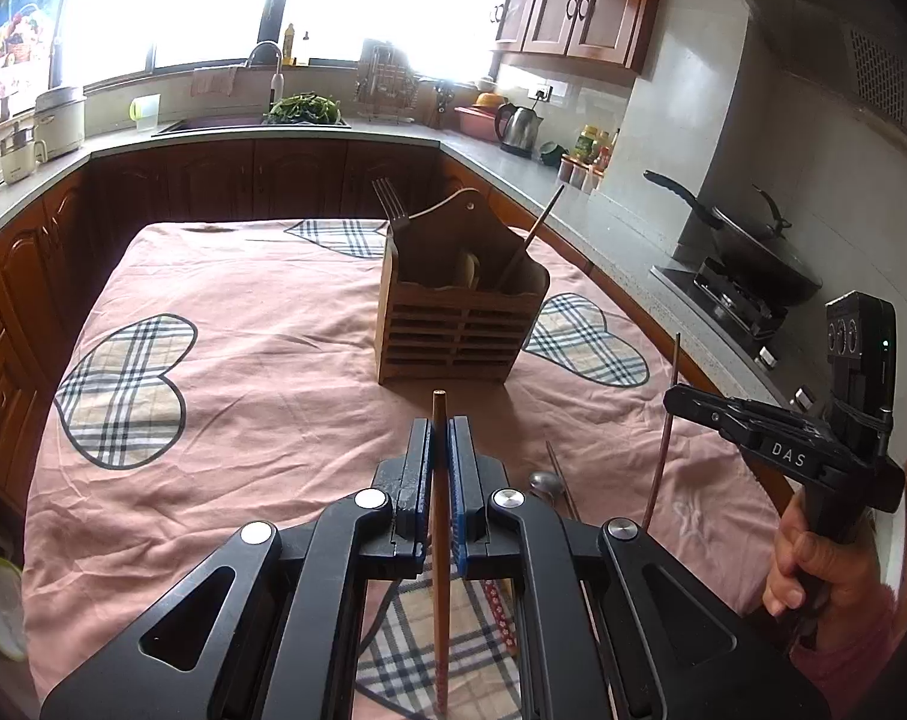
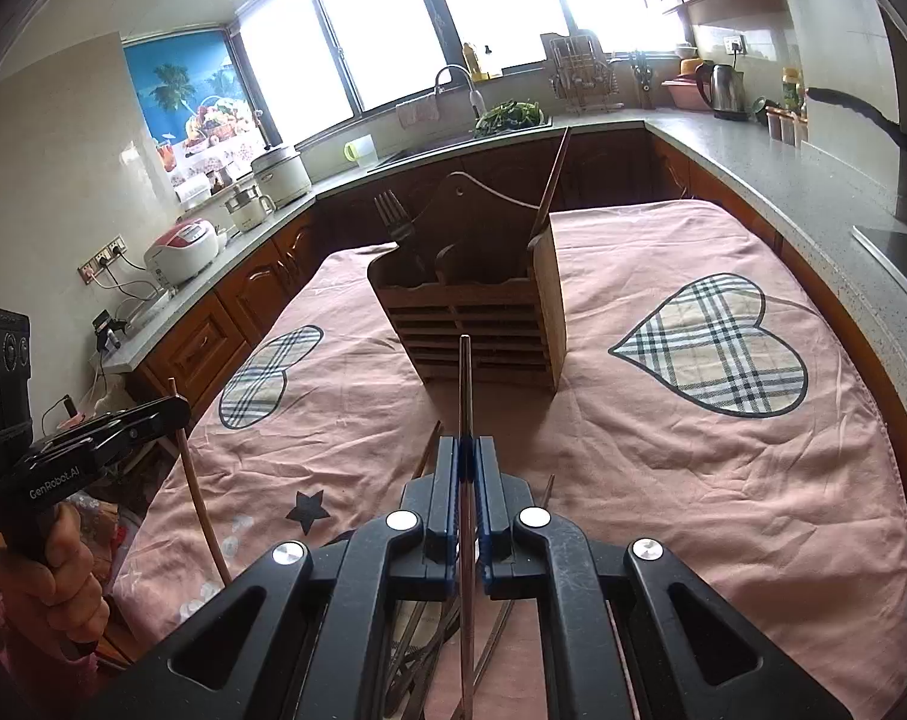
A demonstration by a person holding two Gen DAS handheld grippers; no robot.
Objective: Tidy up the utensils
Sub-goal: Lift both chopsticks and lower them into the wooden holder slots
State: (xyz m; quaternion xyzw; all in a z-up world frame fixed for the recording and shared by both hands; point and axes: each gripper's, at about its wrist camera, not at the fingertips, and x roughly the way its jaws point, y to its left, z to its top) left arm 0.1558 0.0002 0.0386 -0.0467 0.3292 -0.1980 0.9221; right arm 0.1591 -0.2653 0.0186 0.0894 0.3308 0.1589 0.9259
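Two grippers are each clamped on one chopstick above a table covered with a pink cloth (image 1: pixel 261 360) that bears plaid hearts. Nearest in the left wrist view, the left gripper (image 1: pixel 440 450) has its blue-padded jaws closed narrow on a brown chopstick (image 1: pixel 439 570), which runs straight along the fingers and sticks out a little past their tips. In the right wrist view the right gripper (image 2: pixel 466 468) is likewise pinched tight on a thin dark chopstick (image 2: pixel 465 396), whose end reaches forward toward the holder. Under and just behind the right gripper lie loose utensils (image 2: pixel 429 648) in a heap on the cloth; the left view shows a spoon (image 1: pixel 546 482) and another stick lying flat just right of the left gripper. Each camera catches the other gripper off to its side, gripped by a hand (image 1: pixel 813 558) and carrying its stick nearly upright. Farther on, near the middle of the table, stands a slatted wooden holder (image 1: pixel 459 324) with compartments: a fork (image 1: pixel 390 204) stands tines up in its left part, and one chopstick (image 1: pixel 534 234) leans out of its right part. Beyond the table a counter (image 1: pixel 393 135) rings the room, with a sink, a kettle (image 1: pixel 518 127) and a wok (image 1: pixel 753 246) at the right.
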